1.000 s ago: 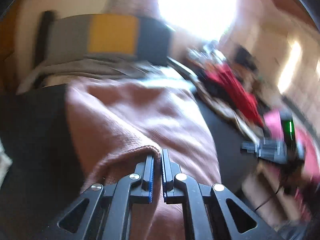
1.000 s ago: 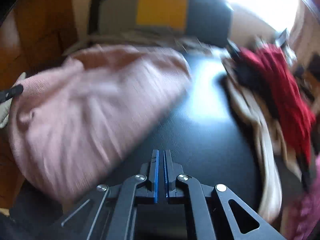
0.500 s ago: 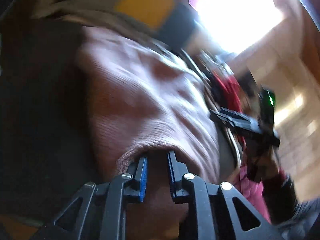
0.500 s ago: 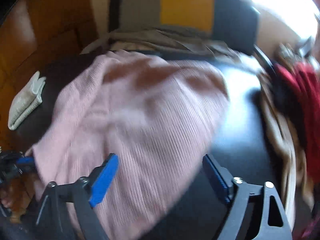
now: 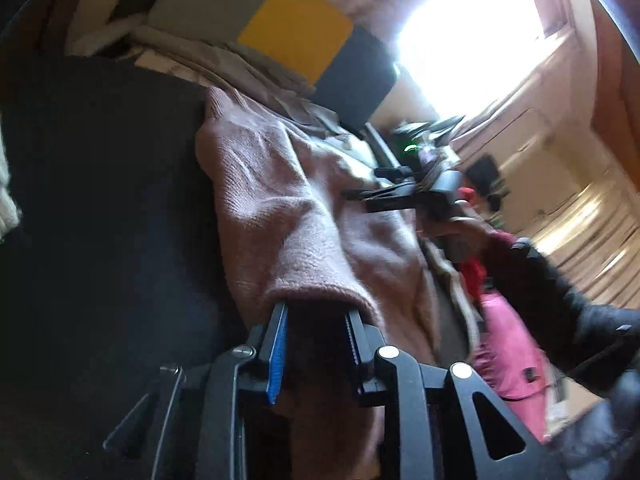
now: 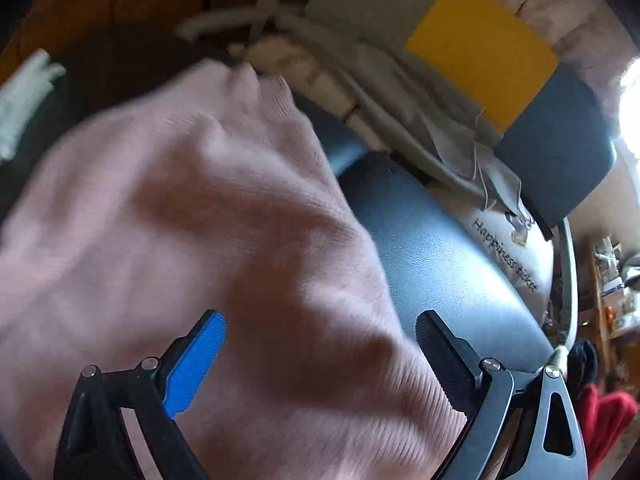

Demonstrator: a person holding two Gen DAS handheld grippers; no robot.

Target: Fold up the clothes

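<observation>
A pink knitted sweater is spread over a dark padded surface. In the left wrist view its ribbed hem is draped over the tips of the left gripper; the jaws are opening, a dark gap shows between the blue pads, and the fold of hem lies loosely across and between them, with no pad seen pressing on it. From the fingertips the sweater runs up toward 11 o'clock, its long axis lying along that line, and its far edge ends near a heap of beige cloth.

In the right wrist view the right gripper is held over the sweater with its jaws opening and already spread wide; the blurred knit fills the space beneath and between the fingers, but nothing is clamped. The sweater's right edge runs from 12 o'clock down toward 5 o'clock, leaving bare dark surface at 2 o'clock.

At 12 to 1 o'clock a cushion in grey, yellow and dark blue panels is propped up behind the beige cloth. A white folded cloth lies at 10 o'clock. A red garment is seen at 4 o'clock. In the left wrist view the right gripper is held at 3 o'clock by a hand in a dark sleeve, above a bright pink garment.
</observation>
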